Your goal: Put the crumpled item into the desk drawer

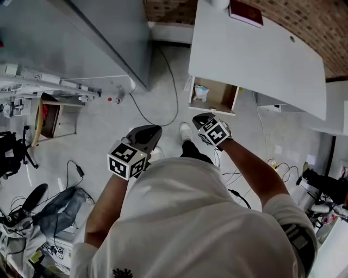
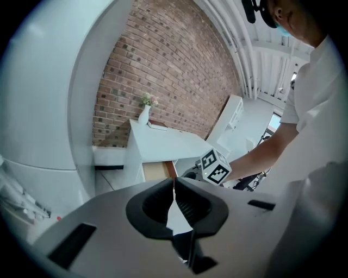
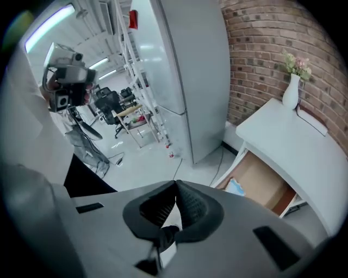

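Note:
The white desk (image 1: pixel 255 54) stands ahead with its wooden drawer (image 1: pixel 217 98) pulled open. A crumpled pale blue-white item (image 1: pixel 200 92) lies inside the drawer at its left end; the right gripper view also shows the item (image 3: pixel 237 187) in the drawer (image 3: pixel 263 182). My left gripper (image 1: pixel 155 131) hovers over the floor short of the drawer, jaws shut and empty. My right gripper (image 1: pixel 198 118) hangs just in front of the drawer, also shut with nothing in it. In their own views, the left gripper (image 2: pixel 174 183) and right gripper (image 3: pixel 175 185) have their pads touching.
A dark red book (image 1: pixel 246 13) and a white vase (image 3: pixel 291 91) with flowers sit on the desk. A large grey cabinet (image 1: pixel 109 38) stands left, with a cable (image 1: pixel 163 98) on the floor. Racks, cables and gear (image 1: pixel 32 108) crowd the far left.

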